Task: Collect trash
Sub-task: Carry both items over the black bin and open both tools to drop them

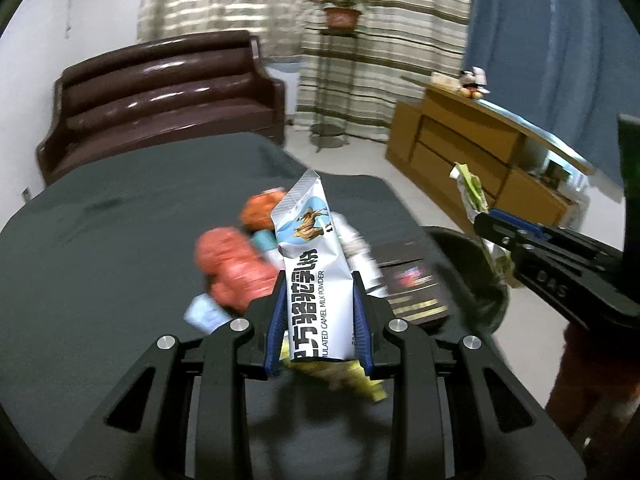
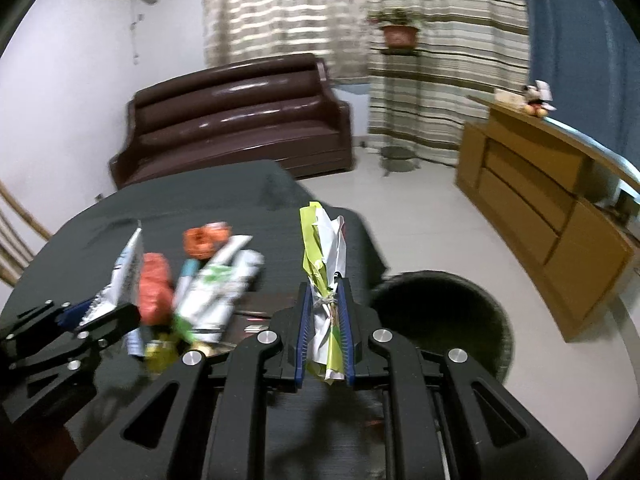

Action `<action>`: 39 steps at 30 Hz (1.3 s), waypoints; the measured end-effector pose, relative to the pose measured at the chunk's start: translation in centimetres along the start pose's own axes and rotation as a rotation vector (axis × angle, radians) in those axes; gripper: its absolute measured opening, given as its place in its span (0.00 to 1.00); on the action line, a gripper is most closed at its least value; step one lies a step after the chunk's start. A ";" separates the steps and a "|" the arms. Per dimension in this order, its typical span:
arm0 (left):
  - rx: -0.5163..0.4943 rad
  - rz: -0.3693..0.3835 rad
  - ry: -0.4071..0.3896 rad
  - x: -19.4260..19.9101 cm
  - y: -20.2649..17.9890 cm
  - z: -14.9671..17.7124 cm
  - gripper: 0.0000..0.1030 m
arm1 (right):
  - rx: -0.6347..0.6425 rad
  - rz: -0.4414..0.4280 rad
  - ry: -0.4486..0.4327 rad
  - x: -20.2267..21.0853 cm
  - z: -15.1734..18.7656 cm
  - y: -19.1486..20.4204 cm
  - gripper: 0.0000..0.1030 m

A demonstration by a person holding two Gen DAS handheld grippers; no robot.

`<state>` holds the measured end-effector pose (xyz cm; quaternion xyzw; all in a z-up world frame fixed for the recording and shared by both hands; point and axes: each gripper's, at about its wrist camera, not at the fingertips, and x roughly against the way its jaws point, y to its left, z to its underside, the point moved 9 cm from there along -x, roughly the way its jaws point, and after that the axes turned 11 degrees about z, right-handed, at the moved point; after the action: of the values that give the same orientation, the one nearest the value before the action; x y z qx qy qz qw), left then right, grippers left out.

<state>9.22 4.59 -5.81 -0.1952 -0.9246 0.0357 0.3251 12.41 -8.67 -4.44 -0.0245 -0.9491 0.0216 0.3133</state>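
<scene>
My left gripper [image 1: 320, 280] is shut on a white and blue camel milk powder sachet [image 1: 310, 264] that sticks up between its blue pads. The same sachet [image 2: 120, 280] shows edge-on at the left of the right wrist view. My right gripper [image 2: 325, 284] is shut on a crumpled green and white wrapper [image 2: 322, 256], which also appears at the right of the left wrist view as a wrapper [image 1: 474, 192] pinched in the other gripper [image 1: 486, 218]. Both are lifted above the dark table [image 1: 120, 220]. A black round bin [image 2: 440, 312] stands on the floor beside the table's right end.
Blurred litter lies on the table: orange crumpled wrappers [image 1: 228, 268], white and green sachets [image 2: 216, 292], a yellow wrapper [image 1: 360, 380] and a dark flat box [image 1: 408, 284]. A brown sofa [image 2: 240, 120], a plant stand [image 2: 398, 36] and a wooden cabinet [image 2: 540, 200] stand around.
</scene>
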 end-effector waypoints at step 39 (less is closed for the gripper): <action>-0.176 0.022 0.156 -15.9 -12.8 -2.3 0.31 | -0.163 0.075 0.067 -7.9 2.1 -13.1 0.16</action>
<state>17.68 -13.44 -10.85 -0.2352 -0.8940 -0.0571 0.3772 17.03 -22.24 -10.08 -0.0860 -0.9350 -0.0448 0.3410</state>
